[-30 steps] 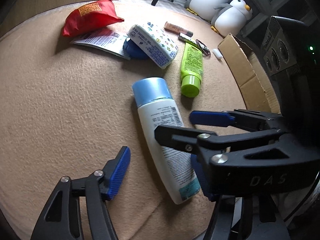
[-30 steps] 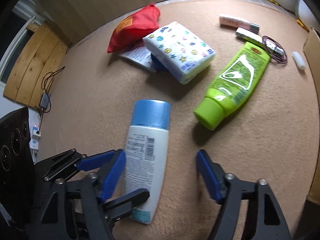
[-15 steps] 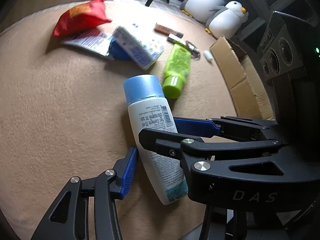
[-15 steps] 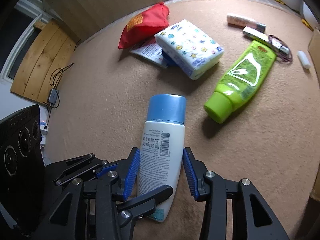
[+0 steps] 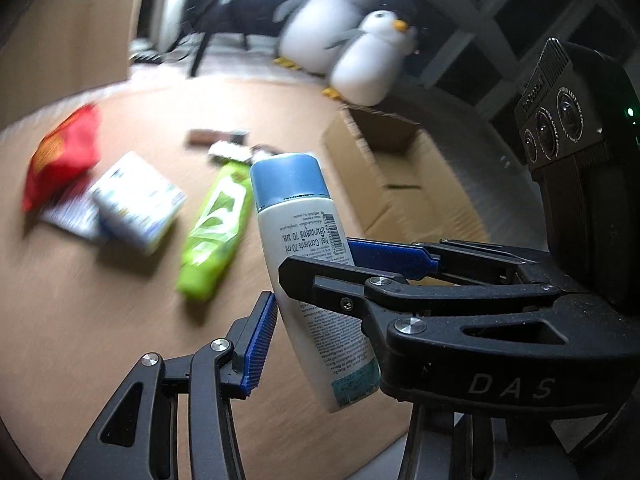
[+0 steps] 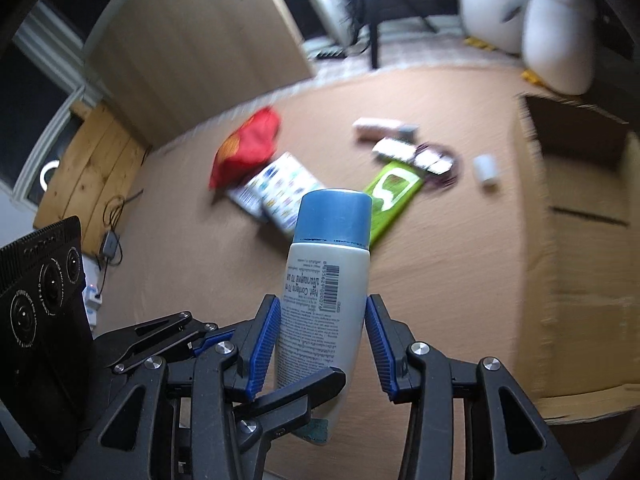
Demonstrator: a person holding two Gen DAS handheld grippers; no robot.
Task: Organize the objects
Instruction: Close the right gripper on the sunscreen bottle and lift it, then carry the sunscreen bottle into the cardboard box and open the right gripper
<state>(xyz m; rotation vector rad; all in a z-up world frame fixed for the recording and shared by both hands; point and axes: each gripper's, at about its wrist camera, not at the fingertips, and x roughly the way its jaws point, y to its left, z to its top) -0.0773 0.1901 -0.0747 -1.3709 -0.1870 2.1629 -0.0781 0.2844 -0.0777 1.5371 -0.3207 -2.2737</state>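
A tan carpet [image 6: 440, 280] is being shown beneath both grippers. The white bottle with a blue cap [image 6: 324, 300] is being clamped, lifted clear of it, by the right gripper [image 6: 322, 344] and the left gripper [image 5: 316, 304] together. A cardboard box [image 6: 580, 240] is being seen just right of the right gripper.

Your right gripper [image 6: 320, 350] pinches the white bottle [image 6: 320, 312] between its blue fingers [image 6: 264, 348], blue cap up, clear of the tan carpet [image 6: 168, 236]. The left gripper's fingers [image 6: 288, 400] cross its base. A cardboard box [image 6: 580, 280] stands right.
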